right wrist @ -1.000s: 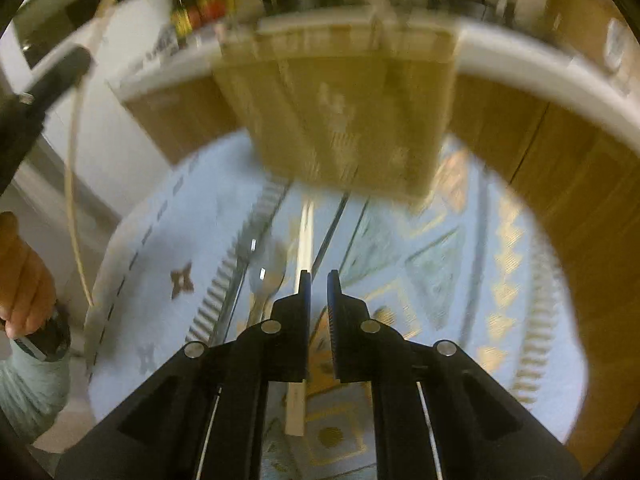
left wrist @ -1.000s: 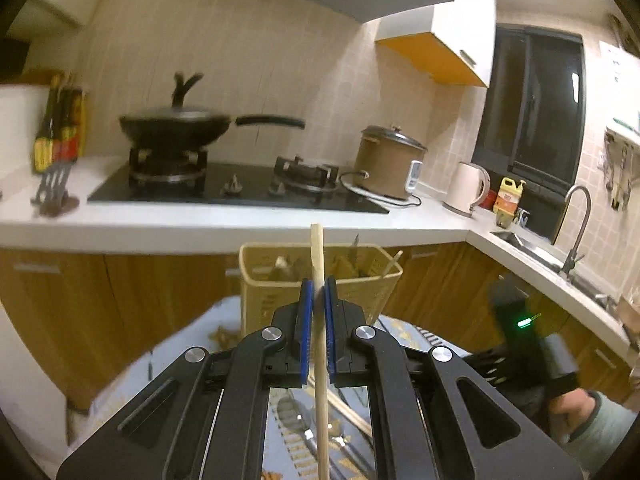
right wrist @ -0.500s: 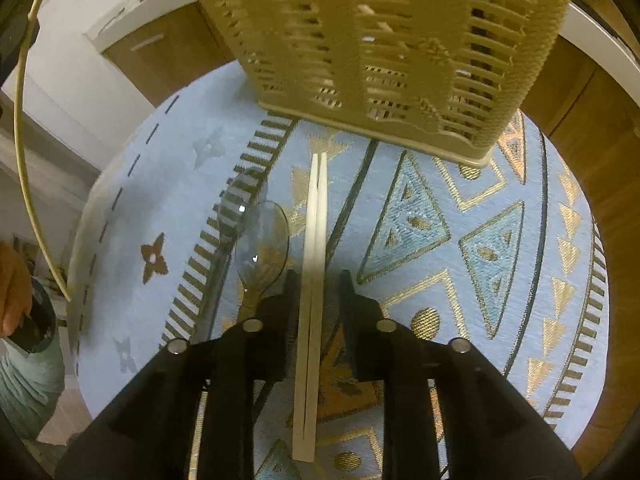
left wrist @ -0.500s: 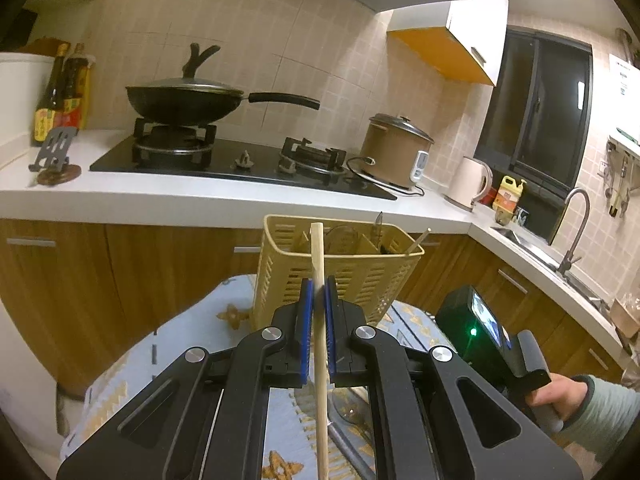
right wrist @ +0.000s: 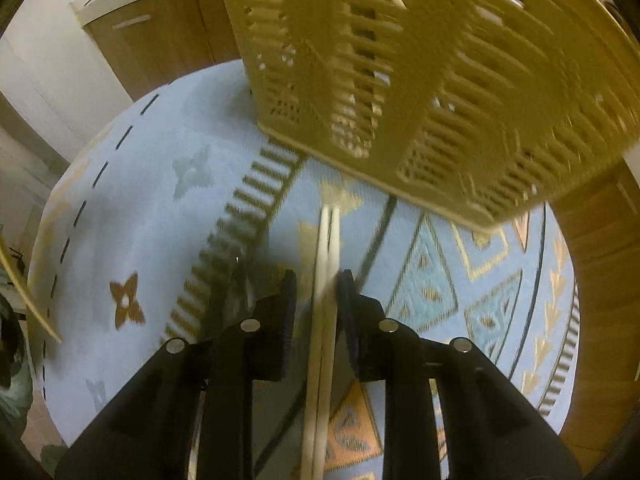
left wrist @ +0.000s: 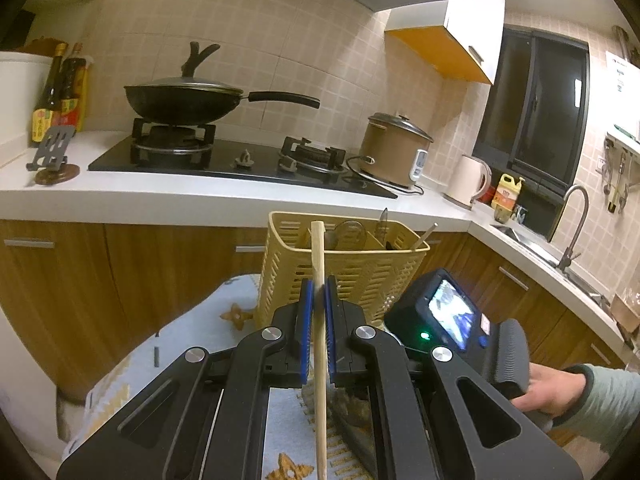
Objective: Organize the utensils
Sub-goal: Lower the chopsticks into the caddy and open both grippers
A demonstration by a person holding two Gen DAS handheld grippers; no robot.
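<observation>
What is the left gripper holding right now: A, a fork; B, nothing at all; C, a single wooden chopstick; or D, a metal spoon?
C: the left gripper is closed on one wooden chopstick standing upright between its blue-padded fingers, in front of the yellow basket.

Black lidded wok [left wrist: 188, 100] on black gas hob [left wrist: 224, 160]; brown rice cooker [left wrist: 392, 148] beside hob; cream electric kettle [left wrist: 466, 182] near steel sink tap [left wrist: 574, 220]; dark sauce bottles [left wrist: 60, 92] far left.

Pale yellow slotted basket [right wrist: 420, 80] standing on light blue cloth [right wrist: 140, 200] showing gold triangles, brown star motifs.
</observation>
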